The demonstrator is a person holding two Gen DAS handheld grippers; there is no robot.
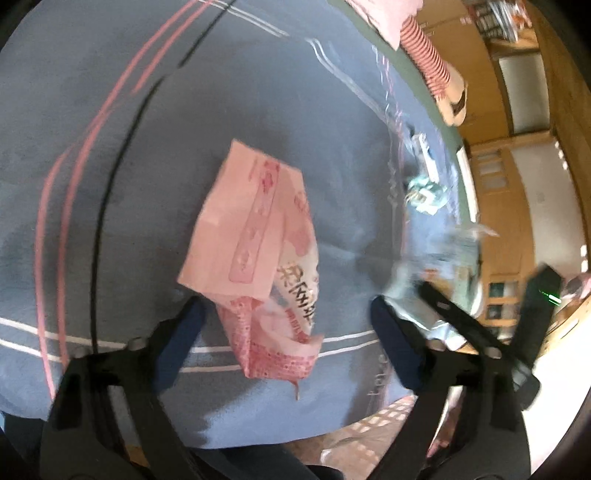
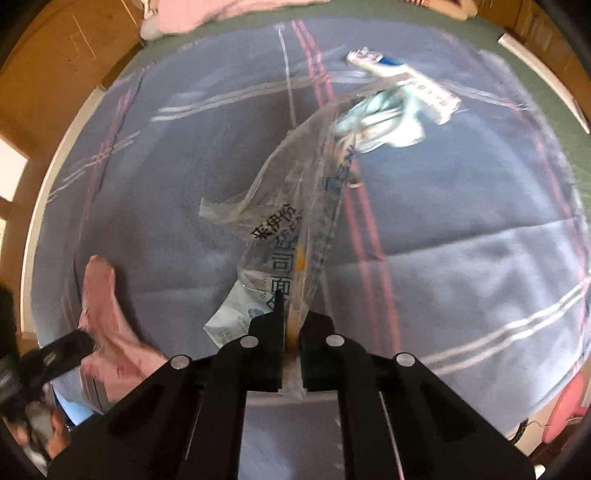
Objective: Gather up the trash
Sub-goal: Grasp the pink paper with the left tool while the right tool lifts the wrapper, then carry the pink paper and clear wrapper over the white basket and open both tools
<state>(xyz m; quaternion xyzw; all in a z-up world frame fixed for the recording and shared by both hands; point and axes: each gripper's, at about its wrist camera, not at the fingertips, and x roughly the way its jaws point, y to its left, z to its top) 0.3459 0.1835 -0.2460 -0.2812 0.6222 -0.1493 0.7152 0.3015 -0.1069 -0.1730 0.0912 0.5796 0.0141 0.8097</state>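
Note:
A crumpled pink snack wrapper [image 1: 258, 258] lies on the blue blanket [image 1: 147, 166]. My left gripper [image 1: 288, 325] is open, its fingers on either side of the wrapper's near end. My right gripper [image 2: 291, 328] is shut on a clear plastic bag [image 2: 295, 206] with blue print and holds it above the blanket [image 2: 461, 221]. The pink wrapper also shows in the right wrist view [image 2: 107, 314] at the lower left. A teal-and-white wrapper [image 2: 384, 118] and a long white wrapper [image 2: 410, 81] lie farther off. The clear bag and right gripper show blurred in the left wrist view [image 1: 443, 288].
The blanket covers a bed with a green edge [image 2: 546, 103]. Pink clothing [image 2: 207, 14] and a striped sock [image 1: 428, 55] lie at the far edge. Wooden furniture [image 1: 517, 184] stands beyond the bed.

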